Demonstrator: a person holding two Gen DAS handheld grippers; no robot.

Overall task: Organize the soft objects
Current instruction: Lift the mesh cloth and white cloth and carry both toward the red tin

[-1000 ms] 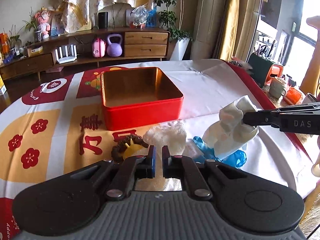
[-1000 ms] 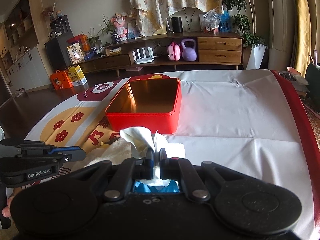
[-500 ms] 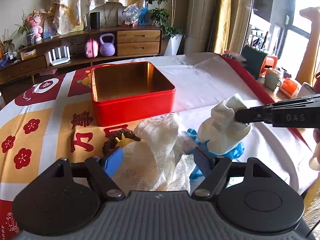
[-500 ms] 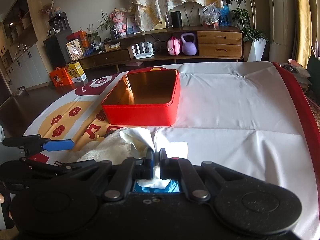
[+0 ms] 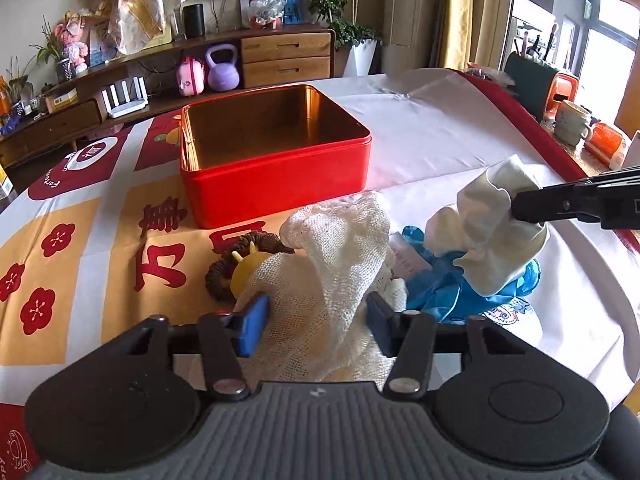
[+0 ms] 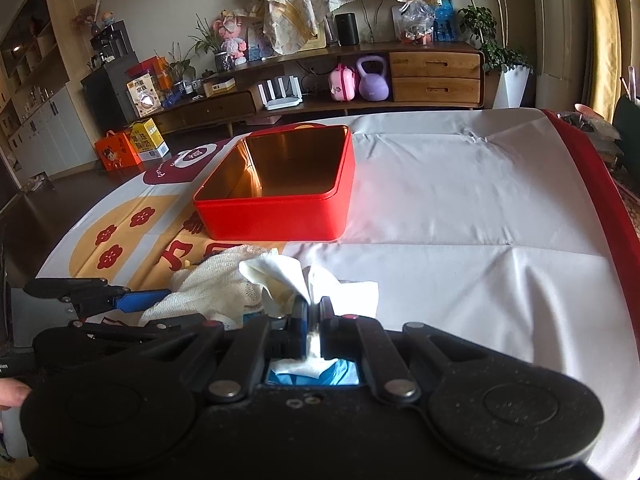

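Observation:
An open red tin [image 5: 276, 184] with a gold inside stands on the patterned tablecloth; it also shows in the right wrist view [image 6: 276, 208]. My left gripper [image 5: 316, 322] is open, its blue pads on either side of a cream gauze cloth [image 5: 340, 248]. My right gripper [image 6: 314, 310] is shut on a white glove [image 5: 492, 236], holding it above a blue glove [image 5: 452, 292]. A brown hair tie with a yellow piece [image 5: 240, 264] lies left of the gauze.
A mug [image 5: 572, 122] and an orange cup [image 5: 604, 140] stand beyond the table's right edge. A wooden sideboard [image 6: 400, 76] with a purple kettlebell [image 6: 374, 84] stands behind the table.
My left gripper has opened and moved forward and down around the gauze cloth. My right gripper still holds the white glove, almost unmoved.

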